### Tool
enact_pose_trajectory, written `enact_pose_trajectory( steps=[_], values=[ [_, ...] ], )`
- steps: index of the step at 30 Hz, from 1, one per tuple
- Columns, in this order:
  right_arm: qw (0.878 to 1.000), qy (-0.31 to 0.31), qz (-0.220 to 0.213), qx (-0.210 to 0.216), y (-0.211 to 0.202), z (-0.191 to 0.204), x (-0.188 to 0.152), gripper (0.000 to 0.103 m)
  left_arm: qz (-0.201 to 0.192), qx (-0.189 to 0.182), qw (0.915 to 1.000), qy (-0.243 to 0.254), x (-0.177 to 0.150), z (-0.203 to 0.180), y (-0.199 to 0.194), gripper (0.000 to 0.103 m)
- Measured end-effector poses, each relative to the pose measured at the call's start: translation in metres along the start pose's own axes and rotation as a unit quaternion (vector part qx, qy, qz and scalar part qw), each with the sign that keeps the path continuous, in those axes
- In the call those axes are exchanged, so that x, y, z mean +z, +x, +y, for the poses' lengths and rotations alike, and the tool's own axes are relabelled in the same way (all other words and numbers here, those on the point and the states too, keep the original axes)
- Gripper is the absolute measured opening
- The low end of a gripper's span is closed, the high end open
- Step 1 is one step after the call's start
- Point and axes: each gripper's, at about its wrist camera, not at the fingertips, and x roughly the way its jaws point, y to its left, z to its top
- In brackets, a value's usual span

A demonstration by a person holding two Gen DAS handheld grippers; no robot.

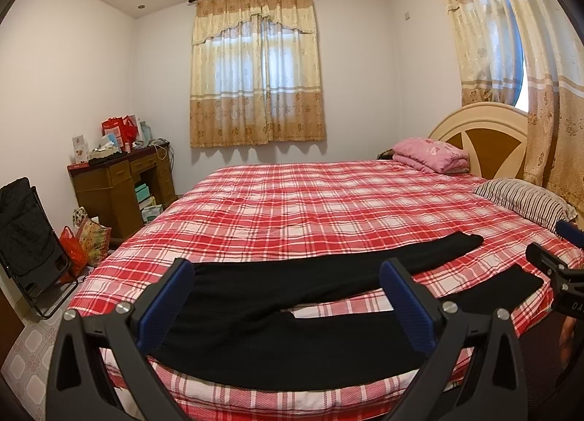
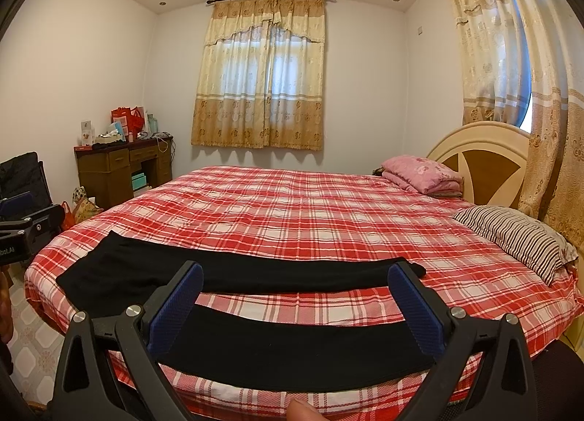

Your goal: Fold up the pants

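Black pants [image 1: 277, 333] lie flat along the near edge of the bed, legs spread in a V toward the right. My left gripper [image 1: 286, 271] is open and empty, held above the waist and hip part. My right gripper [image 2: 295, 273] is open and empty, held above the two legs [image 2: 292, 351]; the far leg [image 2: 277, 277] runs between its fingertips in the view. The right gripper's body also shows at the right edge of the left wrist view [image 1: 558, 275], and the left gripper's body at the left edge of the right wrist view [image 2: 25, 227].
The bed has a red plaid sheet [image 1: 310, 202], a folded pink blanket [image 1: 430, 154] and a striped pillow [image 1: 525, 202] by the headboard [image 1: 485, 136]. A cluttered wooden desk [image 1: 120, 180], bags and a black folding chair [image 1: 29, 238] stand at left. A thumb tip [image 2: 303, 410] shows at the bottom.
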Motion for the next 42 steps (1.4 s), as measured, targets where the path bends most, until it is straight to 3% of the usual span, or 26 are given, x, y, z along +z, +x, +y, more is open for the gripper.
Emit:
enact_pose_trajectory(
  steps=[31, 37, 42],
  values=[
    [1.000, -0.006, 0.017, -0.002, 0.007, 0.003, -0.003, 0.102, 0.016, 0.003, 0.9999, -0.003, -0.006, 0.000, 0.010, 0.103],
    [0.999, -0.012, 0.037, 0.001, 0.022, 0.005, -0.011, 0.102, 0.046, 0.019, 0.9987, 0.003, -0.023, 0.013, 0.043, 0.103],
    [0.998, -0.011, 0.058, 0.001, 0.043, 0.005, -0.026, 0.102, 0.076, 0.090, 0.9928, -0.025, -0.031, 0.075, 0.094, 0.103]
  ],
)
